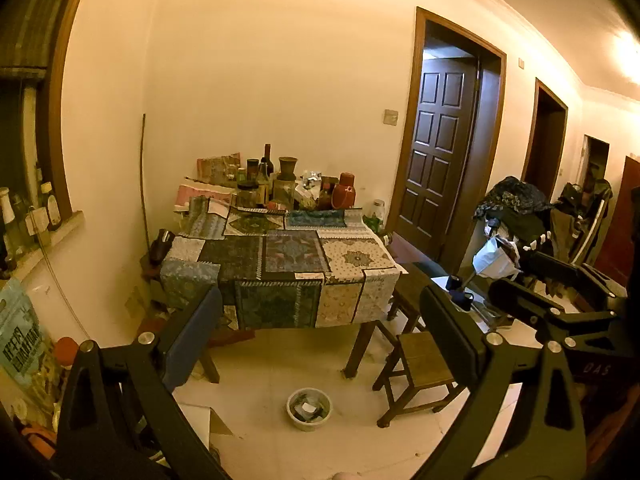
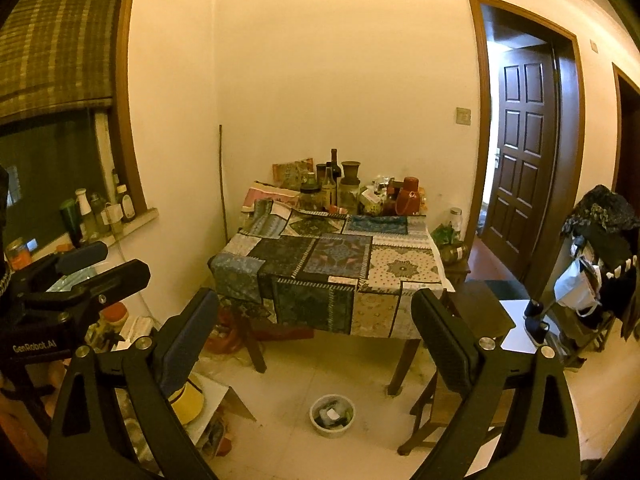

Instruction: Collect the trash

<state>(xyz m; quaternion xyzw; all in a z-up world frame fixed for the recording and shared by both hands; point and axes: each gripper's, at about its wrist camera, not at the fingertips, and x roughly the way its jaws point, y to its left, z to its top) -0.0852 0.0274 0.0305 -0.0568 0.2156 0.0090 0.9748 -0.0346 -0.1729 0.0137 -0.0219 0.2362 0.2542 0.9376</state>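
Trash bowl [image 1: 309, 409] on floor before patchwork-clothed table [image 1: 288, 268], wooden stool [image 1: 420, 372] beside, both hand-held grippers [image 1: 320, 328] [image 2: 316, 328] spread apart, empty.

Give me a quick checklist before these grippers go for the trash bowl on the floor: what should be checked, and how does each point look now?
1. Left gripper open, nothing held: ok.
2. Right gripper open, nothing held: ok.
3. Bowl in view, upright on the floor in front of the table: ok.
4. Floor between grippers and bowl free of obstacles: ok.
5. Stool stands apart from the bowl: ok.
6. What the bowl holds: dark scraps and a pale piece, cannot tell.
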